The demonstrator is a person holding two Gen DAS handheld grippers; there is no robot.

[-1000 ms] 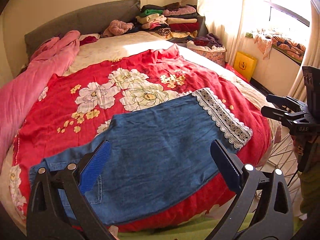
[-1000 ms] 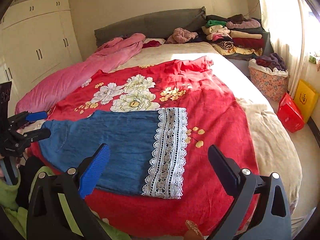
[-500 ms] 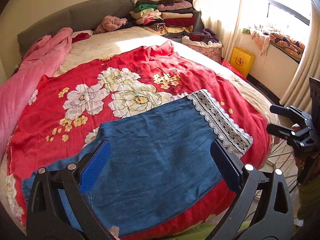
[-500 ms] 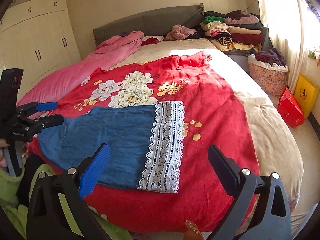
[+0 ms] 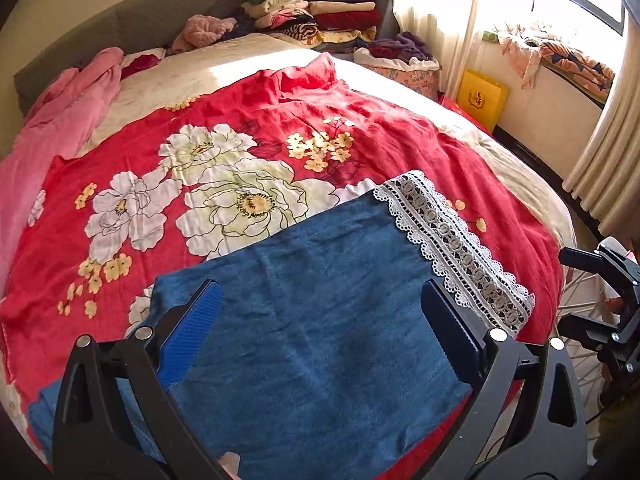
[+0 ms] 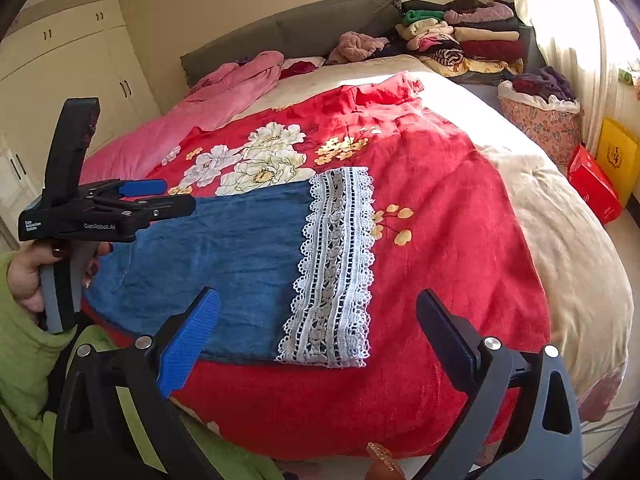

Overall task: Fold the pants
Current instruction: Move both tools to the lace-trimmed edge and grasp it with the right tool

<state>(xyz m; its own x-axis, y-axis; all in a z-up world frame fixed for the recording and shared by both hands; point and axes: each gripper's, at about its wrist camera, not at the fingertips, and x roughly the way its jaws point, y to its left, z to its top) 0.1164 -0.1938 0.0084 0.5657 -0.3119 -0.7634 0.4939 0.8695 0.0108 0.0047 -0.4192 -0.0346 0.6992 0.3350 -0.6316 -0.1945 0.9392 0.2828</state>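
A home bedroom: a bed with grey headboard, built-in wardrobes, and stacked folded clothes.

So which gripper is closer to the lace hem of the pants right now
Right. The right gripper hangs open just in front of the lace hem, at the near bed edge. The left gripper is open over the opposite, waist end of the pants.

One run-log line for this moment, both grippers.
stage: pre-grasp | left gripper: open, over blue denim pants | right gripper: open, near white lace hem | pants flat on red floral blanket
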